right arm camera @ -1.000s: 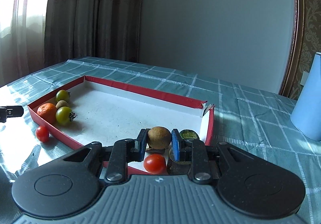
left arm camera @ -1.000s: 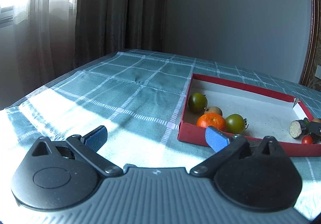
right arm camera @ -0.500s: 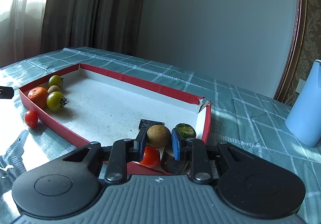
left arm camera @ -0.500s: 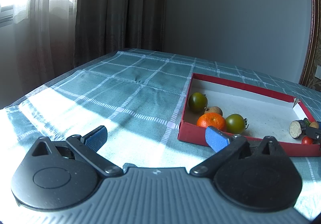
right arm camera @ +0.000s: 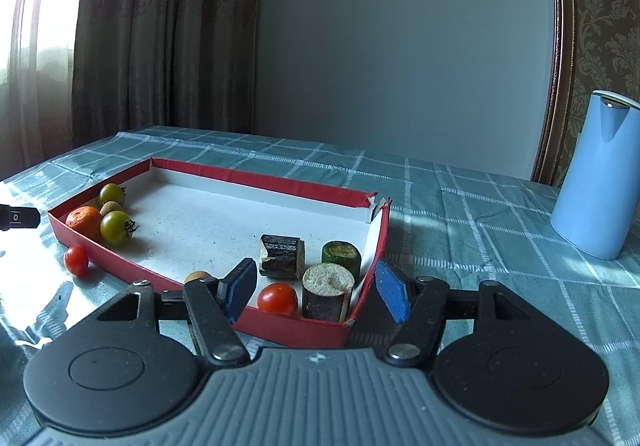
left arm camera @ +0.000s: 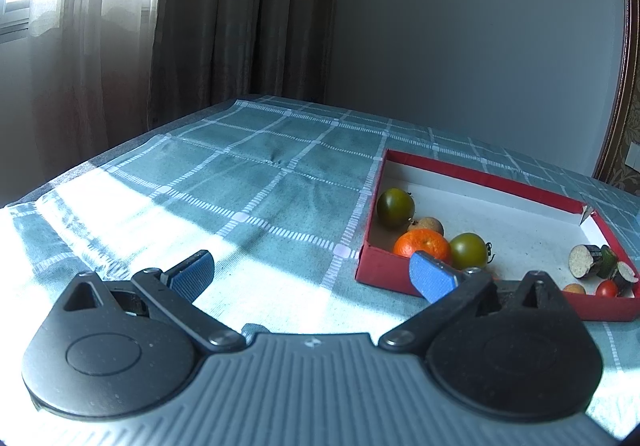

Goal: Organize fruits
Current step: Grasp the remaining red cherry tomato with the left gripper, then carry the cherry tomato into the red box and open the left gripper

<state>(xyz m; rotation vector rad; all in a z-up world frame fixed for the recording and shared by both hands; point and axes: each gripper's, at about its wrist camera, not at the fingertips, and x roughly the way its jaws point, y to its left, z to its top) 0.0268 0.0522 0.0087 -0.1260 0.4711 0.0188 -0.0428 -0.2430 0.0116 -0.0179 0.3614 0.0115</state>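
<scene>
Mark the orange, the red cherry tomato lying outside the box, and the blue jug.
Round orange (right arm camera: 83, 221): right wrist view, its top.
Red cherry tomato (right arm camera: 76, 260): right wrist view, centre.
Light blue jug (right arm camera: 596, 198): right wrist view, body.

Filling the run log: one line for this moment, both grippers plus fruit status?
right gripper: open, just released | small brown fruit: in red tray | left gripper: open, empty | red tomato: outside tray
</scene>
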